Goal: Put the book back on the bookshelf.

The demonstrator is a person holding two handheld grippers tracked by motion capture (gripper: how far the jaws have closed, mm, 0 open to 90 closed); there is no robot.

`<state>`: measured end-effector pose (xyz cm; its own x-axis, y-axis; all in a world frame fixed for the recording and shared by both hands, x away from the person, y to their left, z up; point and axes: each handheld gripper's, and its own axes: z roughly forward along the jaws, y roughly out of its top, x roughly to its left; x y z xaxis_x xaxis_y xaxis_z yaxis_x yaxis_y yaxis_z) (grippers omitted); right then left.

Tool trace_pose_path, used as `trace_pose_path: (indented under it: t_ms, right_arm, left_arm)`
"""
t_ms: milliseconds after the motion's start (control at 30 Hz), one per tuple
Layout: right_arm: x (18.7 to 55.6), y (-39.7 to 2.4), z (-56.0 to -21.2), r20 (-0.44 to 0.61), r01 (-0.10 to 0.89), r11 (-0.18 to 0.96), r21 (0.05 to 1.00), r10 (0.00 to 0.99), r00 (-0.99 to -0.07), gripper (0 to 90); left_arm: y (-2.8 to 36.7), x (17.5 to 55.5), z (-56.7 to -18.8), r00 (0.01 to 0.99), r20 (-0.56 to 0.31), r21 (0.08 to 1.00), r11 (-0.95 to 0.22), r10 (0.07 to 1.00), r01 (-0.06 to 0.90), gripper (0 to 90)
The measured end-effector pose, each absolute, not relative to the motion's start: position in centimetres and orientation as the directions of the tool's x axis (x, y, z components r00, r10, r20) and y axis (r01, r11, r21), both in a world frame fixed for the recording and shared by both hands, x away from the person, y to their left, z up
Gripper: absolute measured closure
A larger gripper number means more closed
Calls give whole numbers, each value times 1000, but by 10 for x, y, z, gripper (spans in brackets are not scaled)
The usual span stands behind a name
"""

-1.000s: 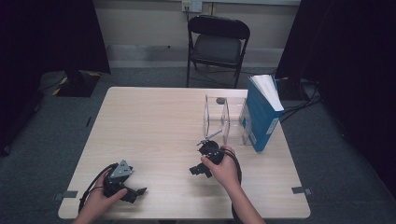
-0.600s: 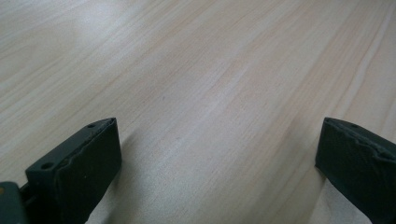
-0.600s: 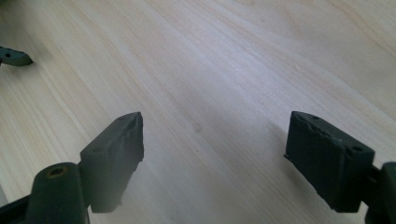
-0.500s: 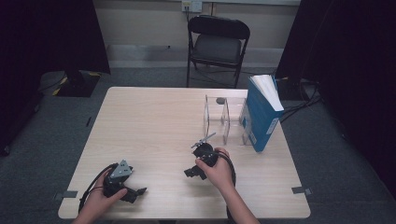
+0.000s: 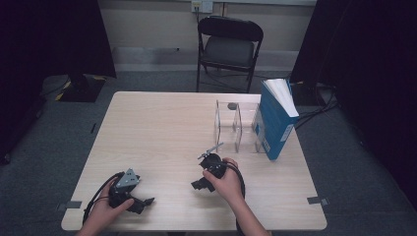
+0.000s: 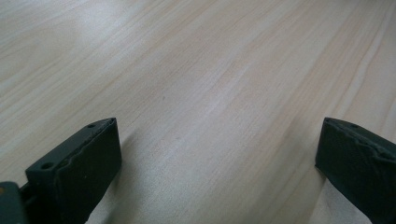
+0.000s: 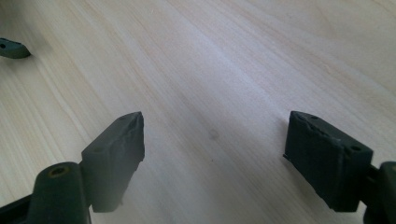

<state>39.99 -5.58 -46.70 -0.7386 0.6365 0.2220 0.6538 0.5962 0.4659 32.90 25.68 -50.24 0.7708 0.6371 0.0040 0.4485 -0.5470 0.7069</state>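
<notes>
Two grippers, one book, one rack are listed on a pale wooden surface (image 5: 157, 128).

Item 1: blue book (image 5: 275, 125). It is stood upright at the 2 o'clock part of the surface, leaning slightly, pages up. It is judged thick, fairly heavy and stiff, with a smooth cover that could slip. Hold is best taken across the covers, near the upper spine edge, with the jaws spread wide.

Item 2: clear rack (image 5: 236, 123). It is set touching or just beside the book, on its 9 o'clock side. It is judged light, rigid, slippery and easily toppled, so it is best left unpushed when the book is drawn out.

Item 3: left gripper (image 5: 144, 201). It is rested at 7 o'clock of the surface, jaws released, nothing between them.

Item 4: right gripper (image 5: 197, 185). It is held low near 6 o'clock, jaws spread wide and empty, well apart from the book.

Change noted against the earlier frames: the right gripper is drawn back from the rack toward 7 o'clock, nearer the person. The left gripper, book and rack are found unmoved.
</notes>
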Motion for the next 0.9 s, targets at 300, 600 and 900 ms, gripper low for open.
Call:
trace_pose_path:
  t_ms: [300, 600, 900]
  right_arm:
    - [398, -49, -471, 199, 626, 616, 478, 618, -760, 197]
    - [394, -44, -474, 162, 594, 636, 492, 604, -780, 158]
    - [384, -41, -480, 74, 531, 648, 546, 595, -800, 141]
  left_arm:
    - [257, 329, -503, 769, 2, 709, -544, 639, 450, 0]
    - [257, 329, -502, 771, 6, 707, -548, 637, 447, 0]
    - [257, 329, -503, 769, 1, 708, -544, 639, 450, 0]
